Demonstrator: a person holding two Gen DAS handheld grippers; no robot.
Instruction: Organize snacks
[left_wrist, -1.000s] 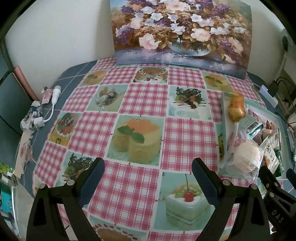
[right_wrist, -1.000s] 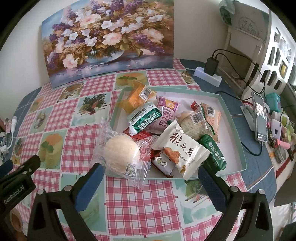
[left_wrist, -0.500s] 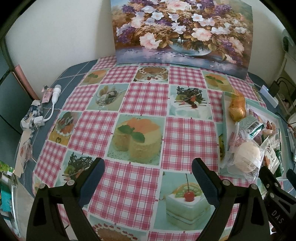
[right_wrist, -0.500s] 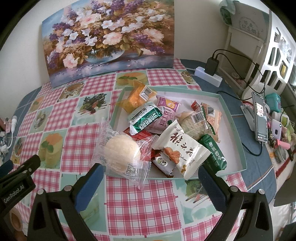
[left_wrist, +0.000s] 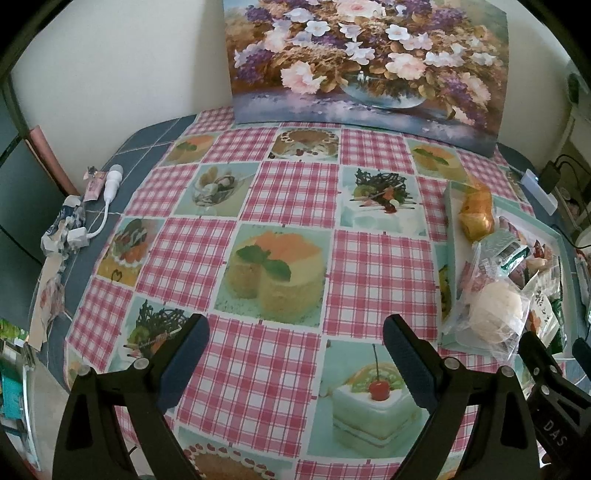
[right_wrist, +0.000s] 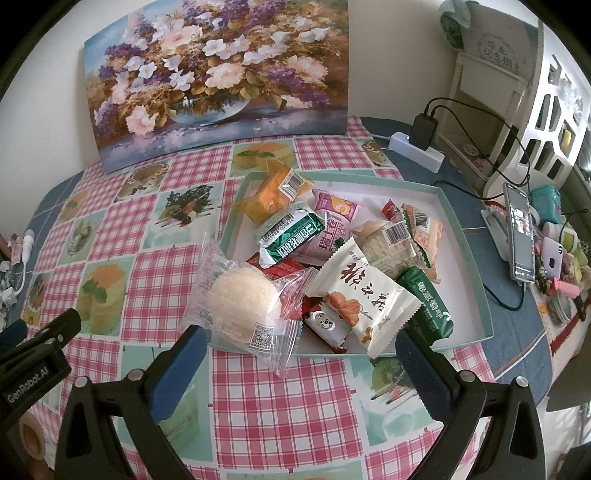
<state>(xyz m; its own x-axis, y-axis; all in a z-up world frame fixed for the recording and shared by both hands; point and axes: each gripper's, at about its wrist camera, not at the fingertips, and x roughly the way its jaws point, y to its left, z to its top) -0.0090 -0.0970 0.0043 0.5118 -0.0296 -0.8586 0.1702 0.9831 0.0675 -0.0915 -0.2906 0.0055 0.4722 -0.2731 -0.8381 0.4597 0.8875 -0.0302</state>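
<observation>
A pale green tray (right_wrist: 469, 254) on the checked tablecloth holds several wrapped snacks. A clear-wrapped round white cake (right_wrist: 242, 299) lies over the tray's near left rim. A white packet with black characters (right_wrist: 364, 295), a green-and-white packet (right_wrist: 290, 234), an orange packet (right_wrist: 275, 192) and a dark green packet (right_wrist: 430, 306) lie in the tray. My right gripper (right_wrist: 295, 350) is open and empty, just in front of the cake and the white packet. My left gripper (left_wrist: 295, 347) is open and empty over the bare cloth, left of the tray (left_wrist: 448, 206). The cake shows in the left wrist view (left_wrist: 495, 306).
A flower painting (right_wrist: 218, 81) leans on the wall behind the table. A power strip with charger (right_wrist: 417, 146), a phone on a stand (right_wrist: 519, 232) and small items lie right of the tray. A white cable and paper scraps (left_wrist: 96, 206) lie at the table's left edge.
</observation>
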